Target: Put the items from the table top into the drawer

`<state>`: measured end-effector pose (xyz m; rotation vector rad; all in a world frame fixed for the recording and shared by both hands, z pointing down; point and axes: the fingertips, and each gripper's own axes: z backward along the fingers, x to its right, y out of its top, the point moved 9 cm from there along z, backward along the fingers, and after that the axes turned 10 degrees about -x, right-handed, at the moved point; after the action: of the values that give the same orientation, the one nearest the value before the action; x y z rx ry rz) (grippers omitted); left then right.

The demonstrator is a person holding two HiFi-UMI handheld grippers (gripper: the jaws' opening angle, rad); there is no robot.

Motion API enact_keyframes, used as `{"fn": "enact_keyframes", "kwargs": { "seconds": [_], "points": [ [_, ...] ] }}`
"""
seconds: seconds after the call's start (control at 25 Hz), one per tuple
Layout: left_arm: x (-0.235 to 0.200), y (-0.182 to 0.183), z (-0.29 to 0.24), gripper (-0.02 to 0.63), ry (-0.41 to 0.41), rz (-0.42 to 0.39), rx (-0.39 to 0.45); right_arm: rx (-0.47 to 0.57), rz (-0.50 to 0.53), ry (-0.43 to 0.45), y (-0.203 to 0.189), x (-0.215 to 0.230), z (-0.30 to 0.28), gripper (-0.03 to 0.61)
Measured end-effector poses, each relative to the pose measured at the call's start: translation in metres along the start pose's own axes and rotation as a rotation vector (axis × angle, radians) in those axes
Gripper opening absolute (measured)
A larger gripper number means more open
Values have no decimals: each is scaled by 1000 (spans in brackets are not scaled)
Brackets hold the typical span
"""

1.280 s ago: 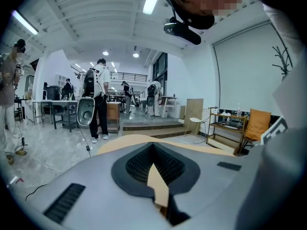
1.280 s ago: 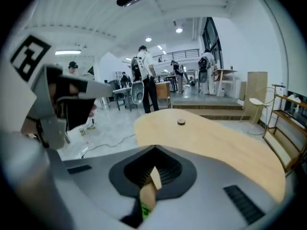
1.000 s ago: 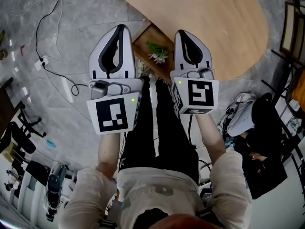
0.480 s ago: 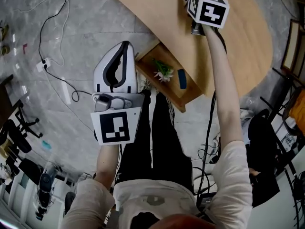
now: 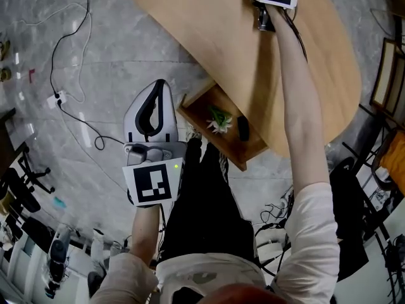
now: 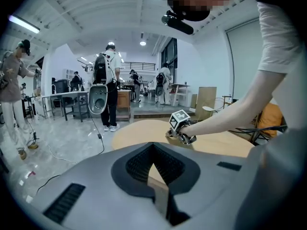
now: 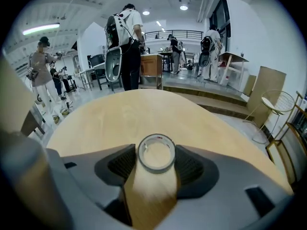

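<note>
Right gripper (image 7: 156, 152): reaching out to the far side of the round wooden table (image 5: 221, 43). Jaws set wide and have just been closing in a little. Roll of tape (image 7: 156, 169) sits between the jaw tips, and both ribbed pads meet its sides.

Roll of tape: a grey ring with a paler inner core and a trace of red print on the far inner rim. It lies flat on the tabletop with the hole facing up and bare wood showing through the middle.

Left gripper (image 6: 153, 147): held off the table's near left edge, above the floor and just left of the drawer (image 5: 212, 138). Jaw tips are together with nothing between them.

Drawer: pulled open under the table's near edge. Inside are a small green and white plant sprig (image 5: 218, 120) and, to its right, a small dark item (image 5: 243, 128) too small to identify; the two lie apart.
</note>
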<state>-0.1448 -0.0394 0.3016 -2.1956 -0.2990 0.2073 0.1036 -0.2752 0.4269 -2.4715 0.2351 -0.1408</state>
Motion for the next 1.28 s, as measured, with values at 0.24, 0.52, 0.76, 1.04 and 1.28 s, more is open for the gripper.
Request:
{"fn": "enact_keyframes", "kwargs": {
  "seconds": [0.24,0.52,0.76,1.04,1.28],
  "points": [
    [-6,7,-1,8,8,-1,-2,2,-11,19,-2,-9,8,245],
    [4,14,-2,8,-30,-14,19,33,-3,21,-2,-20,22,242],
    [30,18,2,8,-69,-6,43,193,14,32,-52,-65,142,242],
    [55,12,19,8,-120,4,62,207,-30,44,-128,-102,251,242],
    [56,-1,31,8,-115,-11,45,231,-27,36,-138,-105,280,242]
  ]
}}
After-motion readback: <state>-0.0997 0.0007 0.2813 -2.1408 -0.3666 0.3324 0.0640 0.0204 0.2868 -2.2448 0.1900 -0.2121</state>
